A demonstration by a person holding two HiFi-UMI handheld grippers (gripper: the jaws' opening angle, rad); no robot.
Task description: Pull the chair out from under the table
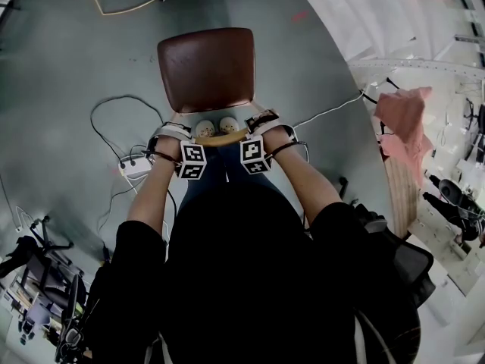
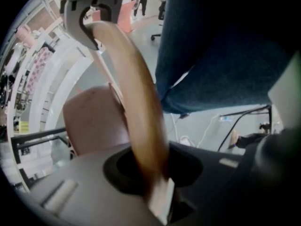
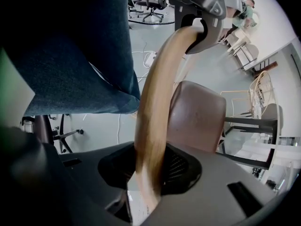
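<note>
The left gripper (image 1: 178,133) and right gripper (image 1: 261,124) clench their fingers on the curved wooden top rail (image 1: 222,137) of the chair (image 1: 206,67), standing on open floor (image 1: 91,67) apart from the table (image 1: 379,29); the rigid frame likely drags easily from there.

Head view: soft, even light; right edge washed out, lower centre near black. Strong fisheye bend — black corners in both gripper views. Close to the lens the backrest rail (image 2: 141,126) blurs.

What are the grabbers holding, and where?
Both hold the chair by its curved wooden backrest: left gripper near its left end, right gripper near its right end.
</note>
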